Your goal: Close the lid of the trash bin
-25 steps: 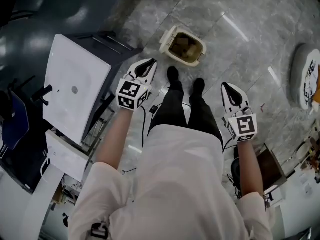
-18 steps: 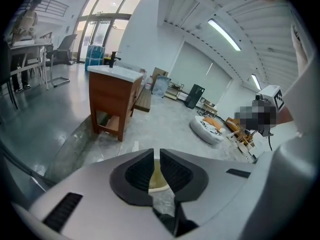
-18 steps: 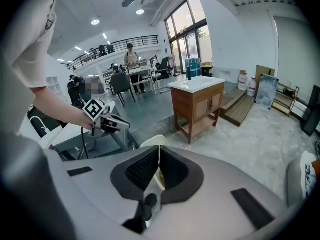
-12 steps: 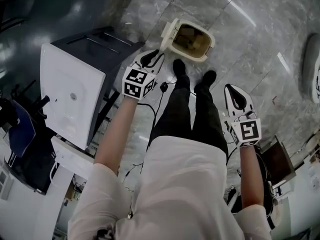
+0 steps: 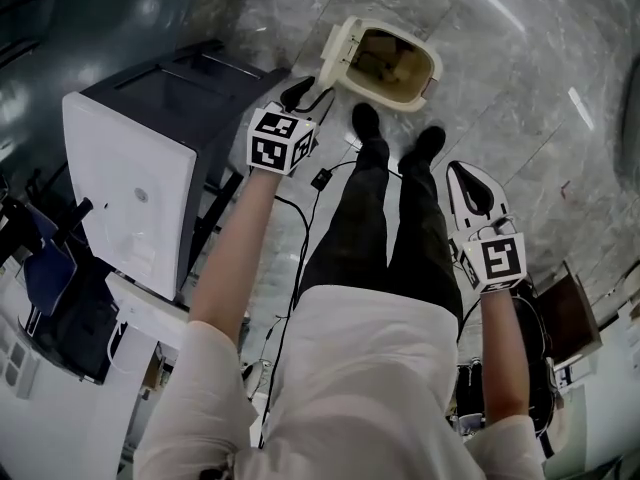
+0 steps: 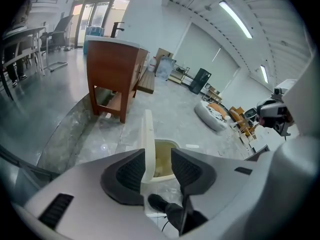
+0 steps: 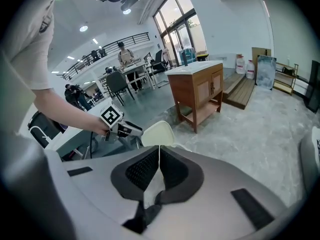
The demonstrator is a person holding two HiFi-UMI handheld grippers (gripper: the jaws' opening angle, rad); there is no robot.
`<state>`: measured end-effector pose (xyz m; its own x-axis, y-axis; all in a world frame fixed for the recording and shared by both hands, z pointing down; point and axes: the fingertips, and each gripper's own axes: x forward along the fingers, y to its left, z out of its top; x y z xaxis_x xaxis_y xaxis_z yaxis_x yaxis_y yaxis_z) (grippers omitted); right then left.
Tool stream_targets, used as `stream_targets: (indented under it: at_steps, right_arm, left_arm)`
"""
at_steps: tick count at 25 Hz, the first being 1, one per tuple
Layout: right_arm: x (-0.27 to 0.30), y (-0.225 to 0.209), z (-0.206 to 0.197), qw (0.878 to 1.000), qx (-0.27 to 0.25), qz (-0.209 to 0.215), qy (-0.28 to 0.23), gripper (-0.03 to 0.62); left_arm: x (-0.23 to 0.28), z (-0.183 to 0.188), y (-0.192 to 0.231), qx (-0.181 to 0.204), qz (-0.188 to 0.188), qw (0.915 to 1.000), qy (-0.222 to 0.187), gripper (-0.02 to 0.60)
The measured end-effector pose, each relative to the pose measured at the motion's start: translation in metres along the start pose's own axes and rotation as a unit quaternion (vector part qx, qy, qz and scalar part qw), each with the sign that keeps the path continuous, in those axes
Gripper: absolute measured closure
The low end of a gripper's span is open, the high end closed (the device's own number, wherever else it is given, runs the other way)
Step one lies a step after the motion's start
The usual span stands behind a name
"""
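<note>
We are holding the left tool (image 6: 158, 170) just beside the trash bin (image 5: 436, 67), which is standing on the floor (image 5: 520, 98) ahead of our shoes (image 5: 367, 121). Its lid (image 6: 148, 134) is standing upright along the bin's left side (our left hand's side), lining up between jaws that have just been opening, pads not pressing. The right tool (image 7: 159, 165) is hanging clenched and empty, well apart.

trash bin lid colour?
Cream. The lid shows best in the right gripper view.
</note>
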<state>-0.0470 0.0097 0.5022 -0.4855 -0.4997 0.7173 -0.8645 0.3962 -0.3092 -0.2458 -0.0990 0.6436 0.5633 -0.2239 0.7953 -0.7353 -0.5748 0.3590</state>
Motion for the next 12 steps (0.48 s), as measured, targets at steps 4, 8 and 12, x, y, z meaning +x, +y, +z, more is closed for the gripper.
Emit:
stream_targets:
  at_steps: [4,8,12]
  right_arm:
    - [0.008,-0.006,-0.006,1.0,0.019,-0.007,-0.001,0.563]
    - [0.011,-0.008,-0.014,1.0,0.025,-0.005,-0.006,0.563]
    - [0.012,-0.014,-0.023,0.999,0.041,-0.012,-0.003,0.563]
  left_arm:
    - [0.01,-0.005,0.002,0.005,-0.001,1.0,0.008,0.401]
    - [0.014,-0.007,-0.002,0.008,-0.003,1.0,0.005,0.399]
    - [0.017,-0.006,-0.011,0.012,-0.007,0.9999,0.001,0.399]
